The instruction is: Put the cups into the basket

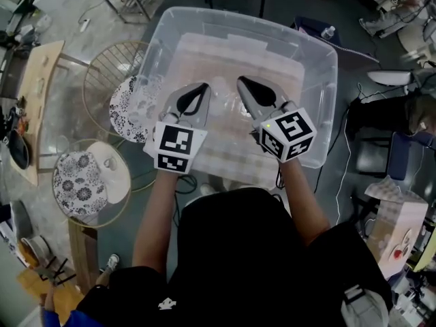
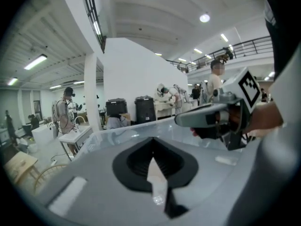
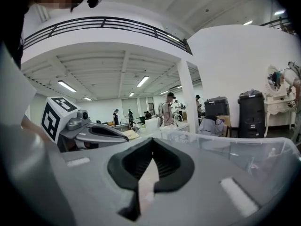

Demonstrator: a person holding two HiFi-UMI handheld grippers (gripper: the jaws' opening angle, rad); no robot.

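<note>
1. Head view: the left gripper and the right gripper hover side by side over the middle of the basket, a clear plastic tub. Both pairs of fingers are closed to a point and carry nothing. A small white thing, possibly a cup, sits on a round table at 8 o'clock, well apart from the basket. Glare hides whether any cup already lies inside the basket.
2. Left gripper view: the black fingers meet with nothing between them. The right gripper lies at 2 o'clock. The person would do well to open these fingers on the way to the cup, not right at it.
3. Right gripper view: its fingers are likewise pressed together and empty, with the left gripper at 9 o'clock. The left hand, being nearer, should probably fetch. A gentle grip across the cup's wall and a low release inside the basket would suit.
</note>
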